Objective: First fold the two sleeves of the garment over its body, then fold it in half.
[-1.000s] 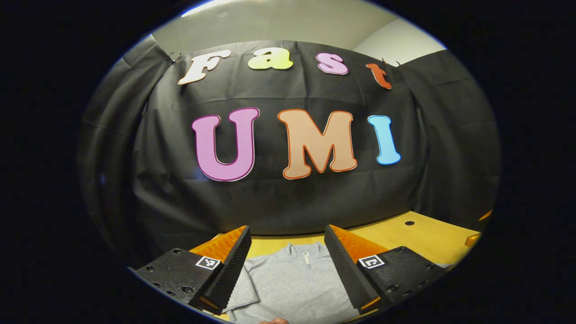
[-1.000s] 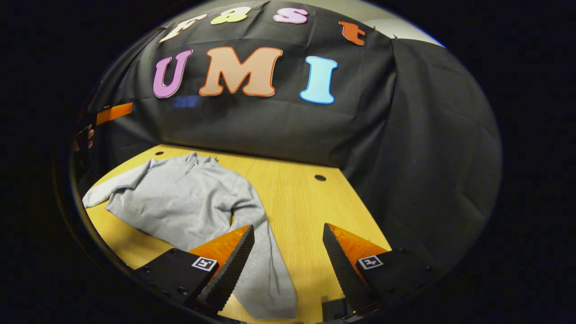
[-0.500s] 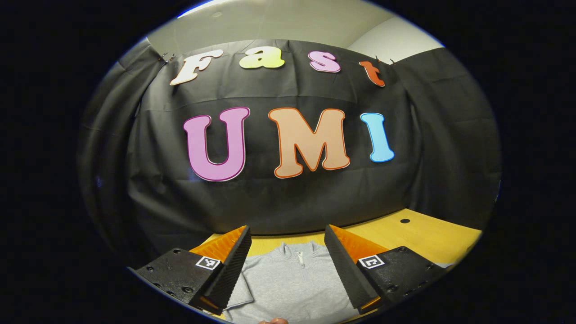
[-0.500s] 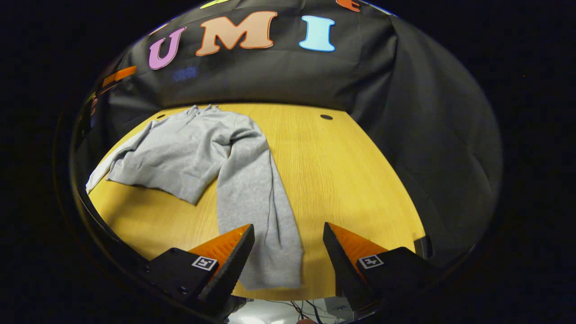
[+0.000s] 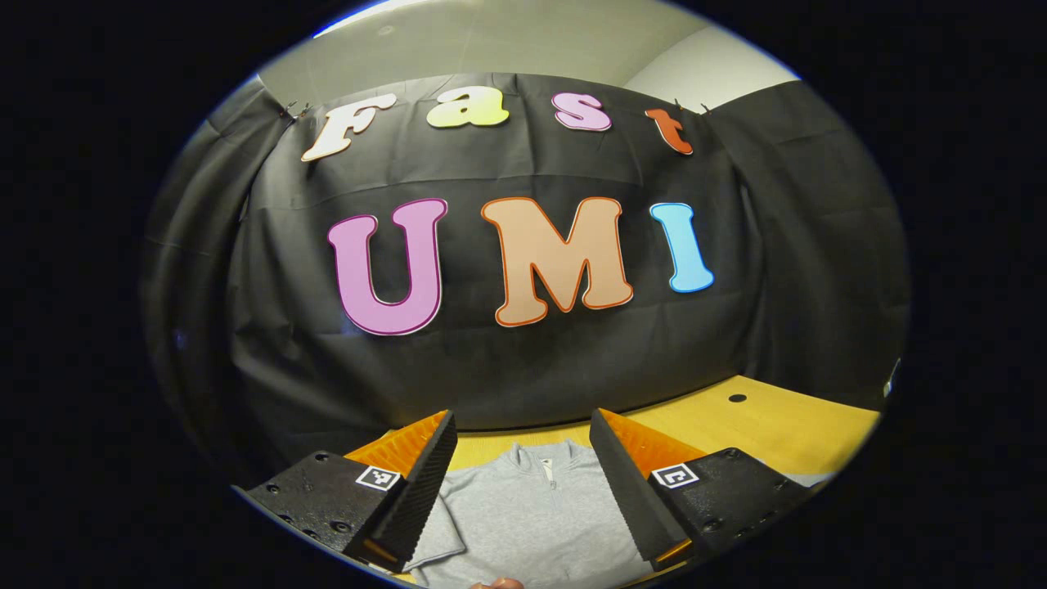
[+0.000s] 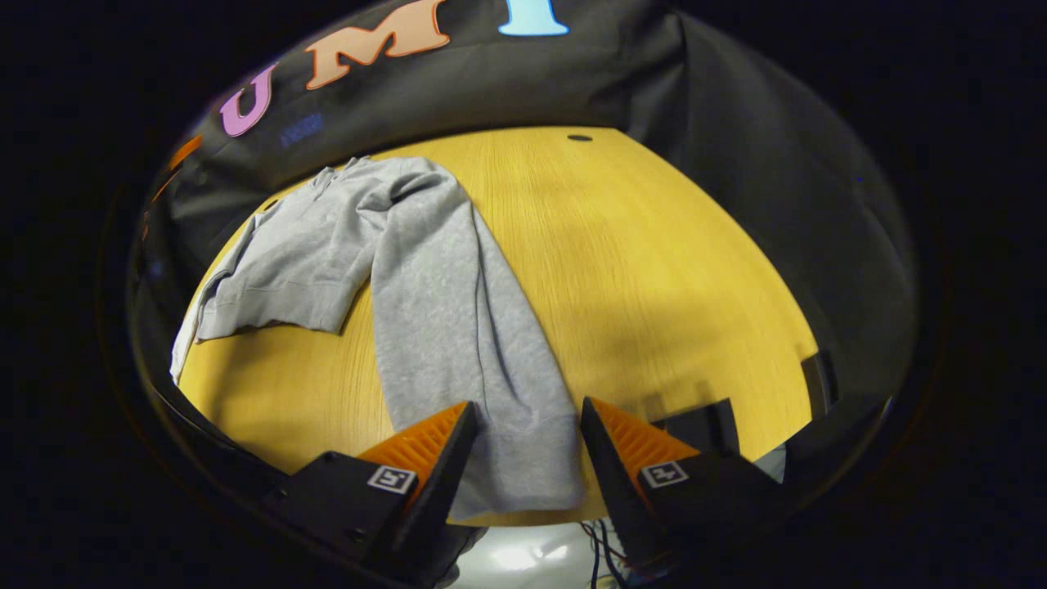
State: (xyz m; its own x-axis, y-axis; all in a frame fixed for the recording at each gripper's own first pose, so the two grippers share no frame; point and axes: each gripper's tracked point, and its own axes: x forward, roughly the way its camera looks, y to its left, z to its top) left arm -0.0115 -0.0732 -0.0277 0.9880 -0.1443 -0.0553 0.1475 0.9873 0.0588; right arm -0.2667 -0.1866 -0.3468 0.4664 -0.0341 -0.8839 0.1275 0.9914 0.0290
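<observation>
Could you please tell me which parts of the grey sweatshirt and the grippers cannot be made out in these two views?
- Left gripper view: the grey zip-neck sweatshirt is cut off below the chest by the picture's edge, and the left gripper fingers cover its shoulders.
- Right gripper view: the far sleeve's cuff runs off the yellow wooden table into the dark rim.
- Right gripper view: whether the right gripper fingers touch the near sleeve cannot be told.
</observation>
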